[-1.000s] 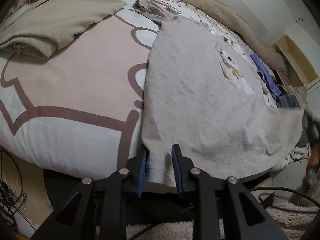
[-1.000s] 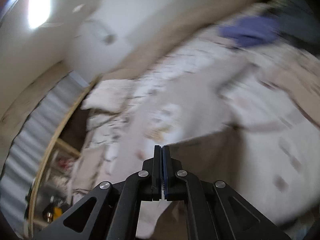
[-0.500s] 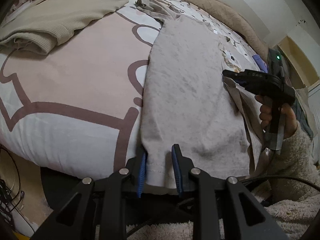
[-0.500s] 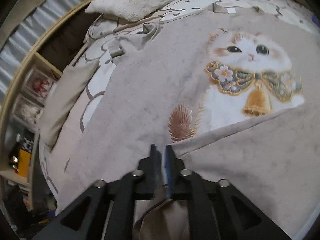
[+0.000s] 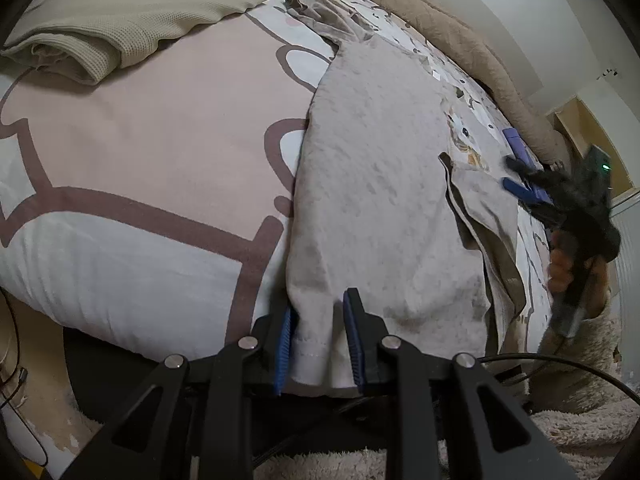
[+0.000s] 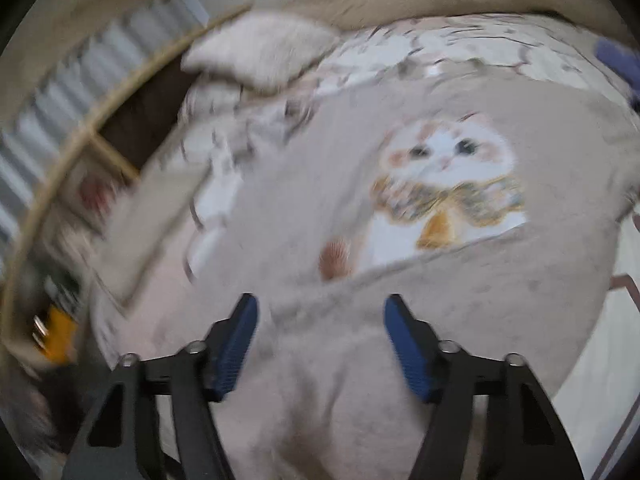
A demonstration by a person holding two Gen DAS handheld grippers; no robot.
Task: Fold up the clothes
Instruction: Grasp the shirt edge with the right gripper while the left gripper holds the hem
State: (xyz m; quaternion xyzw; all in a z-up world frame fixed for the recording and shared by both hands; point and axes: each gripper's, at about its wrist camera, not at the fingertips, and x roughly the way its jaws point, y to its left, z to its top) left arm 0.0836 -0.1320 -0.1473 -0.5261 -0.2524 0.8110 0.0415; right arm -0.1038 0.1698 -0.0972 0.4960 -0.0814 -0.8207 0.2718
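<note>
In my left hand-held gripper (image 5: 319,340) the 2 blue pads sit on either side of the hem of the grey cat sweatshirt (image 5: 372,184) where it hangs over the near edge of the bed (image 5: 120,160). There is a small gap between each pad and the cloth, so I cannot tell whether I am truly pinching it or only bracketing it.

The change is on my right. Half a second ago my right hand-held gripper (image 6: 322,336) was pinched shut on the sweatshirt's side edge; now its jaws stand wide apart and nothing is between them — I have let go. The folded flap (image 5: 486,208) lies over the body of the garment, its edge crossing just below the printed cat (image 6: 448,184). The right-wrist view is smeared, so that gripper seems to be pulling away.

I judge the first side fold laid down. The far side near the bunched sleeve (image 5: 320,12) looks unfolded — that would be next. Beyond, a beige knit top (image 5: 132,20) lies well apart, and a tan blanket (image 5: 460,40) runs along the far edge.
</note>
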